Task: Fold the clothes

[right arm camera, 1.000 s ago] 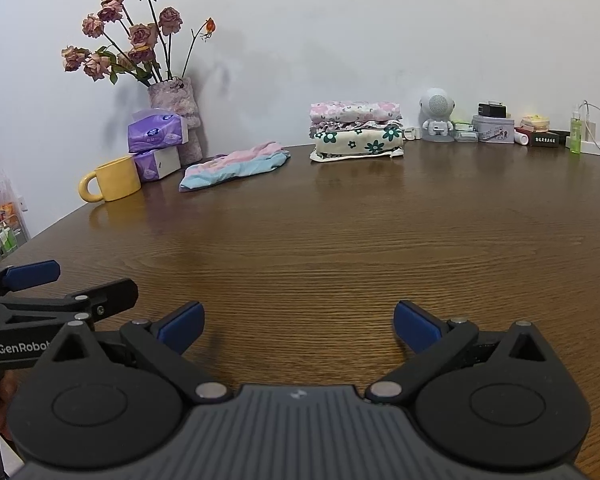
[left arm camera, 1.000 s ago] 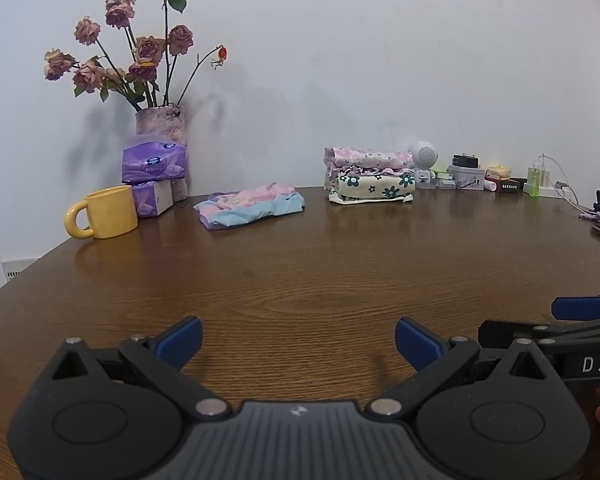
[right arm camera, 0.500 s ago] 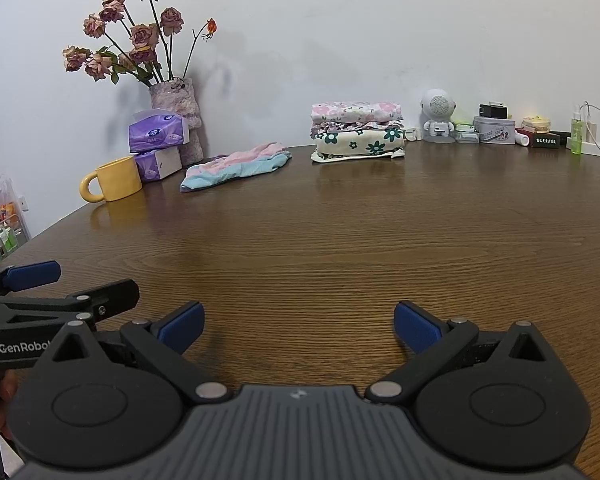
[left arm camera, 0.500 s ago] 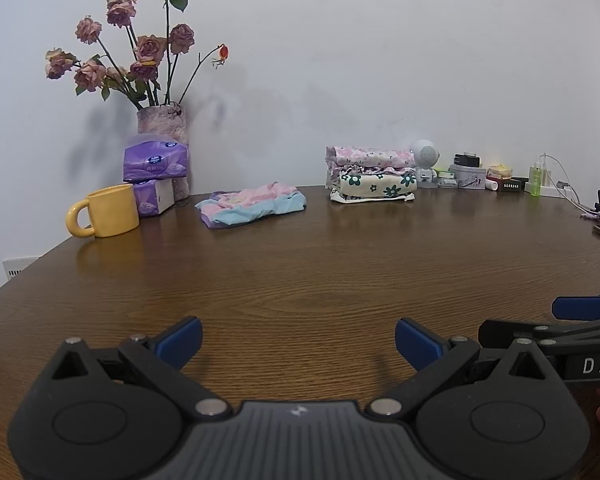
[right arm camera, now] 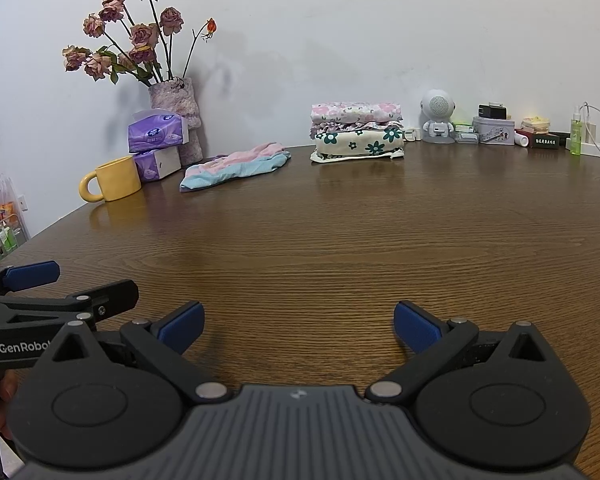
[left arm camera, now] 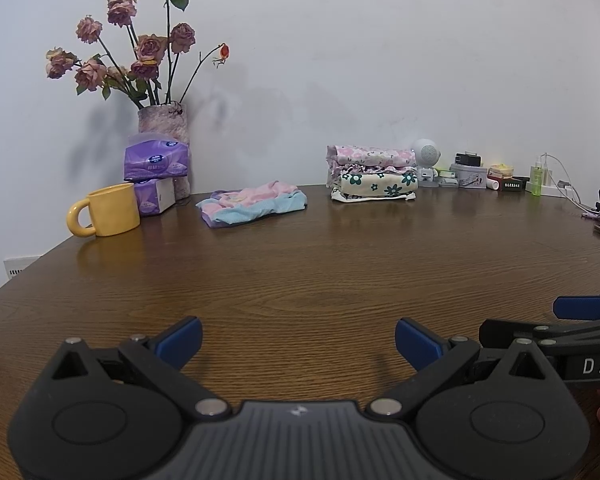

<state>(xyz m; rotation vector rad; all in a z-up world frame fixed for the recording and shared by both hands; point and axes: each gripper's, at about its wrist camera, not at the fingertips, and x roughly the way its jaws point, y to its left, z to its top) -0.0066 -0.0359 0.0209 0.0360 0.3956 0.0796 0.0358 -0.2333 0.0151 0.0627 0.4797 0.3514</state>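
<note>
One loose pink and blue garment (left arm camera: pixel 254 203) is seen lying crumpled at the far side of the wooden counter (left arm camera: pixel 300 280), well apart from both grippers. Just to its right, one stack of folded clothes (left arm camera: pixel 371 178) is set near the wall; at least two folded pieces can be counted in it. One yellow mug (left arm camera: pixel 108 210), two purple tissue packs (left arm camera: pixel 156 162) stacked one on the other, and one vase of dried roses (left arm camera: pixel 165 120) are grouped at the left. The left gripper (left arm camera: pixel 298 342) and the right gripper (right arm camera: pixel 298 326) are held low and level over the near edge, side by side, each with jaws spread wide apart and nothing between them.
</note>
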